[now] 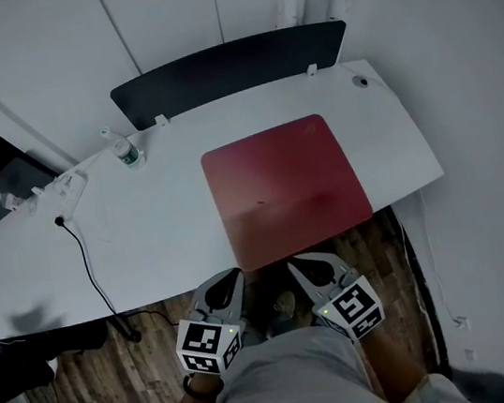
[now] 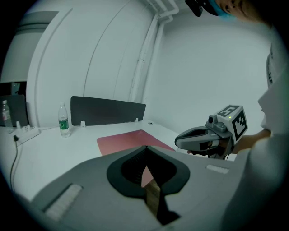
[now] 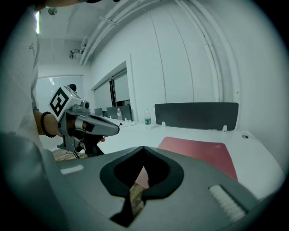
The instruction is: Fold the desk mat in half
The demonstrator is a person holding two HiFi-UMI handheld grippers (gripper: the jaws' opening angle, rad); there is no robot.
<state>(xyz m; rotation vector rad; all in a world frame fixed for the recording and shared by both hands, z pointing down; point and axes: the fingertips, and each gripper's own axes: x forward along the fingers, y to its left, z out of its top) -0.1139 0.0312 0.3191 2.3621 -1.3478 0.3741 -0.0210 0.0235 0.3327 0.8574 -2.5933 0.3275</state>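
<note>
On the desk (image 1: 143,232), right of centre, the mat (image 1: 286,186) lies flat and unfolded, its near edge at the desk's near rim. We hold the left gripper (image 1: 236,271) and right gripper (image 1: 291,262) just off that edge, jaws pressed together, empty. Approach step, we judge. Next move needs jaws spread, near corners pinched, carried to the far edge.

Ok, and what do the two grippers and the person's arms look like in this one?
Both the left gripper and the right gripper are grey tapered shells with black linings. Each carries a white cube with black square markers and a small green light. A dark band circles the left wrist.
</note>
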